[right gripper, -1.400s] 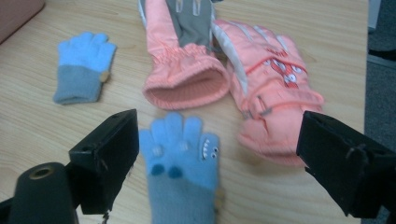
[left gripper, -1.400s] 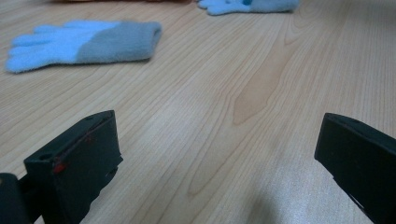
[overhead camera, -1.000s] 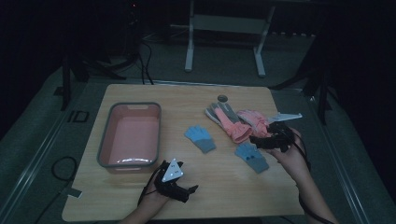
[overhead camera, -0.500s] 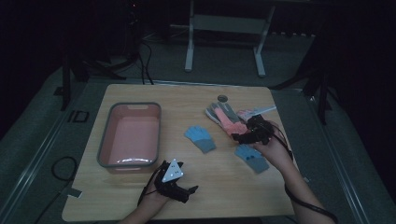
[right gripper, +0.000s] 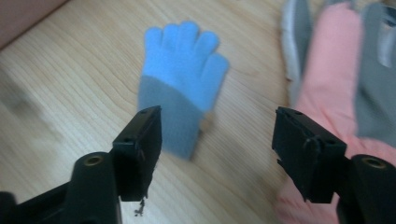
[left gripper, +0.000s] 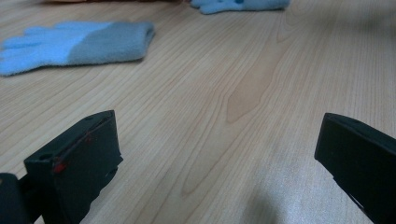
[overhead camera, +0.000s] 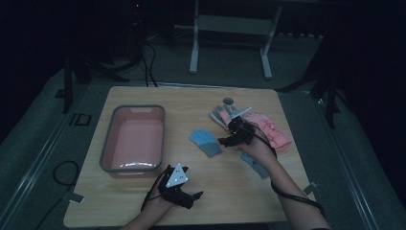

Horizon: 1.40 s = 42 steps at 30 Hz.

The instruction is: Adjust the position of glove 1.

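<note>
A blue glove with a grey cuff (overhead camera: 206,141) (right gripper: 184,79) lies flat at mid-table. My right gripper (overhead camera: 224,141) (right gripper: 217,149) hovers just right of it, pointing at it. Its jaws are open and have just been closing. Nothing is pressed between them, and the cuff lies on the wood just beyond the left jaw. A second blue glove (overhead camera: 256,165) lies partly under the right forearm. Pink and grey gloves (overhead camera: 270,129) (right gripper: 327,84) are piled at the right. My left gripper (overhead camera: 191,195) (left gripper: 215,158) rests open near the front edge, with bare wood between its jaws.
A pink tub with a grey rim (overhead camera: 134,139) stands at the left of the wooden table (overhead camera: 182,100). A small round disc (overhead camera: 228,100) lies near the far edge. The left gripper view shows both blue gloves, one nearer (left gripper: 79,44) and one farther (left gripper: 238,4).
The right gripper has moved left, from over the pink gloves to beside the middle blue glove, and its jaws have narrowed. The left gripper has stayed put.
</note>
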### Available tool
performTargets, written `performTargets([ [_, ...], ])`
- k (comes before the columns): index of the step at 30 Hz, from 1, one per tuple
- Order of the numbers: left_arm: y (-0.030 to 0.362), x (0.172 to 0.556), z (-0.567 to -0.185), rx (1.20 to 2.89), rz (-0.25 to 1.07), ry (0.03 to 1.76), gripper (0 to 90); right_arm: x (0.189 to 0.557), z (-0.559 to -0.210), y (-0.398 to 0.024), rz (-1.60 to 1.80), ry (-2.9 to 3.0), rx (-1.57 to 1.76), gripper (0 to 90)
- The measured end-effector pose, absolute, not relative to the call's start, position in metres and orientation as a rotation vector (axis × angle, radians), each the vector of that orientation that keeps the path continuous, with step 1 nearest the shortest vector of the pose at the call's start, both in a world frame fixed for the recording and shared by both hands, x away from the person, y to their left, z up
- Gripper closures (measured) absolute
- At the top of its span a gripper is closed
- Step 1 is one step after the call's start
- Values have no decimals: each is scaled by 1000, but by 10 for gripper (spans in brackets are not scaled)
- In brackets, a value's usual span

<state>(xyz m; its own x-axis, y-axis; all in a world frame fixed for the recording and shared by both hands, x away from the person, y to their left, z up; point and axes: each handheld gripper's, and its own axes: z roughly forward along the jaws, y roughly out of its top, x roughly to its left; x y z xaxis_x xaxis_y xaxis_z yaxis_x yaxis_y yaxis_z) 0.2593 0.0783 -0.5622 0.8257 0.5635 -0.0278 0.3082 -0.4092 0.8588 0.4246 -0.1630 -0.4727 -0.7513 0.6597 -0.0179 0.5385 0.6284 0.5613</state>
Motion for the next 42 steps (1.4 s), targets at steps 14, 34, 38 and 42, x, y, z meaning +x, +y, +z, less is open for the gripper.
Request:
performTargets([
  [14, 79, 258, -562, 2020, 320, 633, 3, 441, -504, -118, 651, 2747, 814, 563],
  [34, 80, 259, -562, 2019, 312, 631, 3, 450, -531, -98, 671, 2781, 808, 827],
  [38, 79, 259, -562, 2026, 308, 634, 3, 444, -529, -99, 699, 2720, 925, 871],
  [42, 80, 259, -562, 2024, 311, 634, 3, 433, -511, -107, 747, 2630, 1034, 881],
])
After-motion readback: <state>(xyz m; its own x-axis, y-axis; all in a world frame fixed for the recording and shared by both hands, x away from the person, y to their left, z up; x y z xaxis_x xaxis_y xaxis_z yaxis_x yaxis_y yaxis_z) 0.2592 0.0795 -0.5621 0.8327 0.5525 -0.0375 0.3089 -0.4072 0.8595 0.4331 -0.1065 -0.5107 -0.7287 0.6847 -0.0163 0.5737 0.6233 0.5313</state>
